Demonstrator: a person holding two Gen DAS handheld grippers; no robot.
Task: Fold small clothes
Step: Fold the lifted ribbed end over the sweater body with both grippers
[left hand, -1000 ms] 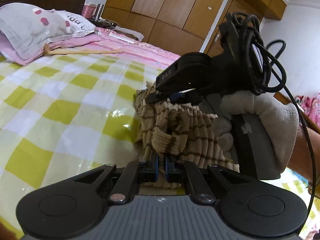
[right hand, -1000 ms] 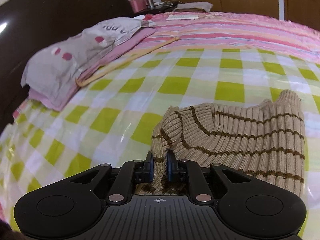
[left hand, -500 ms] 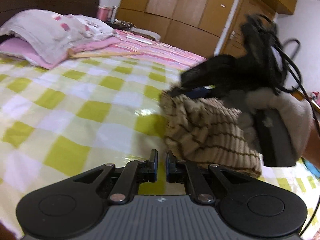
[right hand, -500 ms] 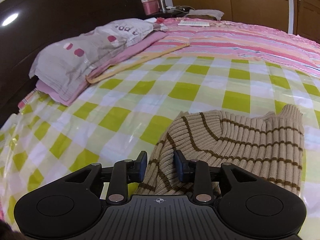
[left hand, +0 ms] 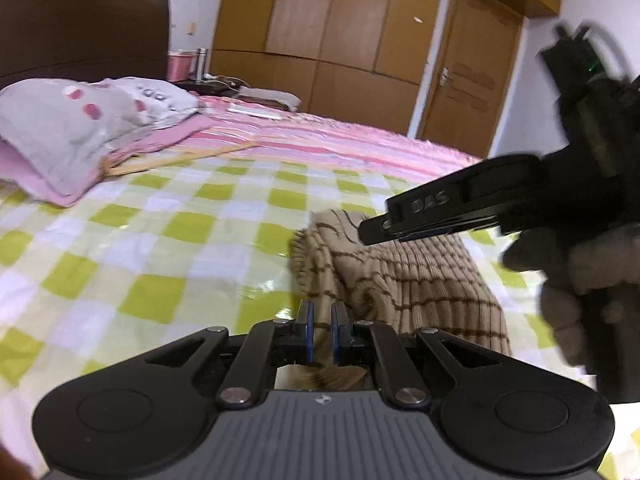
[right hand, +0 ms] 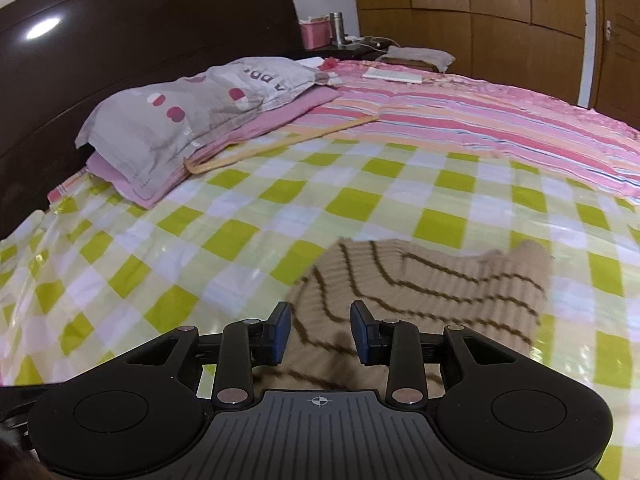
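A beige ribbed sweater with brown stripes (left hand: 420, 280) (right hand: 440, 292) lies folded on the green-and-white checked sheet (left hand: 160, 264) (right hand: 280, 208). My left gripper (left hand: 321, 320) hovers at the sweater's near left edge. Its blue pads are almost together, with nothing pinched between them. My right gripper (right hand: 320, 330) is open above the sweater's near end, and its pads (right hand: 280, 332) are off the knit. In the left wrist view, the right gripper (left hand: 376, 232) reaches in from the right over the sweater, held by a gloved hand (left hand: 568, 272).
A grey pillow with pink dots (right hand: 192, 112) lies on a pink cloth at the dark headboard (right hand: 120, 40). A pink striped blanket (right hand: 480, 120) covers the far half of the bed. A wooden strip (right hand: 280, 144) lies near the pillow. Wooden wardrobes (left hand: 340, 40) line the far wall.
Both grippers let go of the sweater and drew back upward. The right jaws opened wide, and the left now holds nothing. The sweater settled flat on the sheet.
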